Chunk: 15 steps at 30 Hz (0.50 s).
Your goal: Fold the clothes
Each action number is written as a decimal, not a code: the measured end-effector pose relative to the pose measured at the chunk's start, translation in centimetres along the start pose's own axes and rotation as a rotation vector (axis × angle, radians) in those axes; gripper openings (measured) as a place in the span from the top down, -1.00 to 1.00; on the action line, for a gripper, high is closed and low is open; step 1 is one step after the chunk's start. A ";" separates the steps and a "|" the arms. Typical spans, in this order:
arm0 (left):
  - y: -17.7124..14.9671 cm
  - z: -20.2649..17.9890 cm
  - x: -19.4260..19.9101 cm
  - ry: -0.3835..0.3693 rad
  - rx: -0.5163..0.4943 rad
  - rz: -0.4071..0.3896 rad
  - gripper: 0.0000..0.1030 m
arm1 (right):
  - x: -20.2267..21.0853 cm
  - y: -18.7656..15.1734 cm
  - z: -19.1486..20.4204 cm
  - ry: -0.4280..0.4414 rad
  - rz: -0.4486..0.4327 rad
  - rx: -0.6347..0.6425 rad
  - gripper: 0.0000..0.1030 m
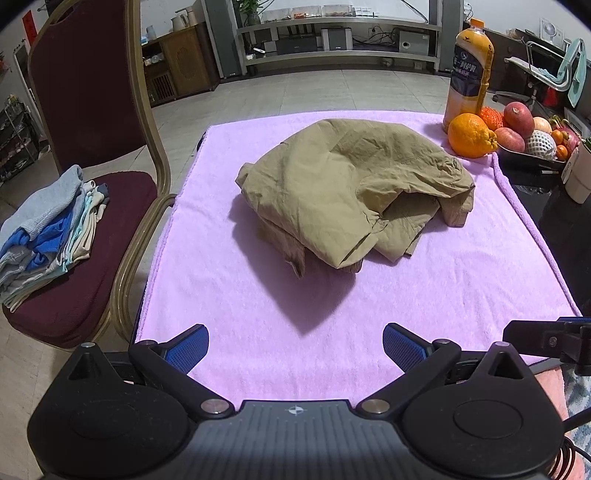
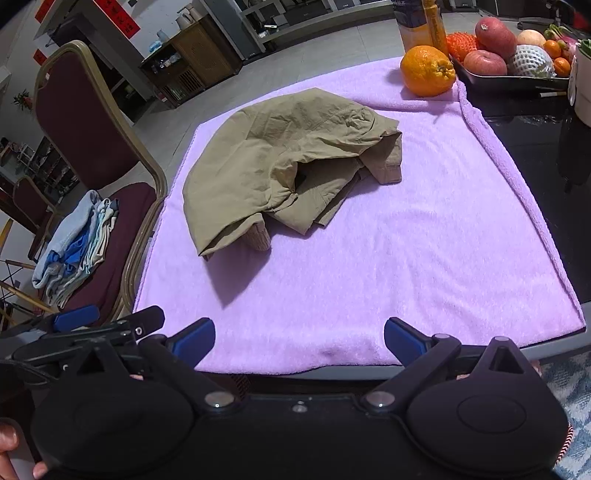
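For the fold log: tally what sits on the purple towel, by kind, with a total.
Khaki garment, crumpled, unfolded: 1
Large orange: 1
Juice bottle, at the towel's far corner: 1
Total: 3
The fruit tray stands off the purple towel; not counted.

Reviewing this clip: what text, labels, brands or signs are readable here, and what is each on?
No text can be read for certain.
Juice bottle: dark label with pale characters, too blurred to read.
Red banners on the wall: dark characters, too small to read.
White cup: a dark mark on its side, cut off and unreadable.
Khaki garment, pink towel, both grippers: no lettering visible.
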State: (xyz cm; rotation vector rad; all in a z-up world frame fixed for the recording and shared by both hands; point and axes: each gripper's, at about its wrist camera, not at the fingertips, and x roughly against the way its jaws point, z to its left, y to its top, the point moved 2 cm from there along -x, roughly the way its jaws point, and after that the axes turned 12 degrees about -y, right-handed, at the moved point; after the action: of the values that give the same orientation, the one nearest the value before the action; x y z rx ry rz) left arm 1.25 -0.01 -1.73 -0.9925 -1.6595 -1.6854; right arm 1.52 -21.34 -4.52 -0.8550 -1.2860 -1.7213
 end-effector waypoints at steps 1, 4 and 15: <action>0.0 0.0 0.0 -0.001 0.000 0.001 -0.99 | 0.0 0.0 0.1 0.001 -0.005 0.001 -0.92; 0.0 0.0 0.0 0.000 0.001 0.001 -0.99 | 0.2 0.0 0.2 0.000 -0.006 -0.002 -0.93; 0.0 0.1 0.0 -0.001 0.000 0.004 -0.99 | 0.1 0.0 0.1 -0.005 -0.005 0.001 -0.93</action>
State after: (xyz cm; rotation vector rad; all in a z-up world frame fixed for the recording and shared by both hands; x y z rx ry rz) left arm 1.28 0.06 -1.71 -0.9958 -1.6570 -1.6832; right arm 1.50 -21.23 -4.41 -0.8574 -1.2932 -1.7233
